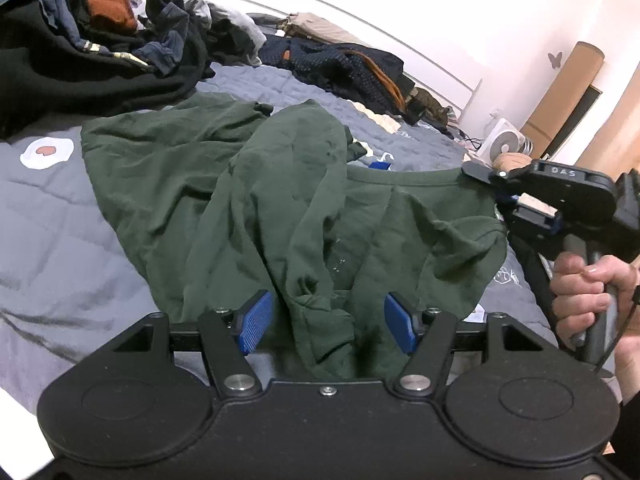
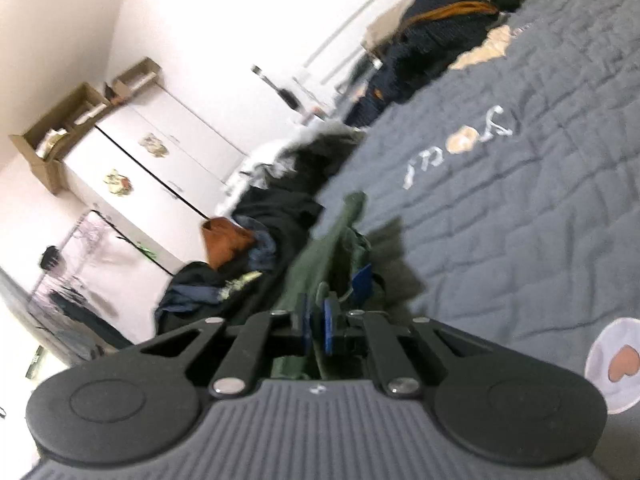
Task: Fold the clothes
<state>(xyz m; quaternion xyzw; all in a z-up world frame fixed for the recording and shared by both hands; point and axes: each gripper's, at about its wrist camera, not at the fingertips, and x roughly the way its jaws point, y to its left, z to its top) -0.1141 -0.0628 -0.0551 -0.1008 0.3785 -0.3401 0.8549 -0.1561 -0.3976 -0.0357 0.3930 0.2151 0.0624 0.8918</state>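
A dark green T-shirt (image 1: 280, 200) lies crumpled on the grey-blue quilt (image 1: 52, 220). My left gripper (image 1: 328, 322) stands open at its near edge. A raised fold of the shirt runs between the blue pads (image 1: 256, 322), which do not press on it. At the right, a person's hand (image 1: 580, 292) holds my right gripper (image 1: 486, 178), shut on the shirt by the collar's right end and lifting that corner. In the tilted, blurred right wrist view, the right gripper (image 2: 316, 320) has its pads nearly together with green cloth (image 2: 320, 256) pinched between them.
A heap of dark clothes (image 1: 80, 52) with a rust-orange garment (image 1: 108, 0) fills the bed's far left. A navy dotted garment (image 1: 352, 68) lies far middle. A white fan (image 1: 504, 144) stands beyond the bed's right edge. White wardrobes (image 2: 152, 168) line the wall.
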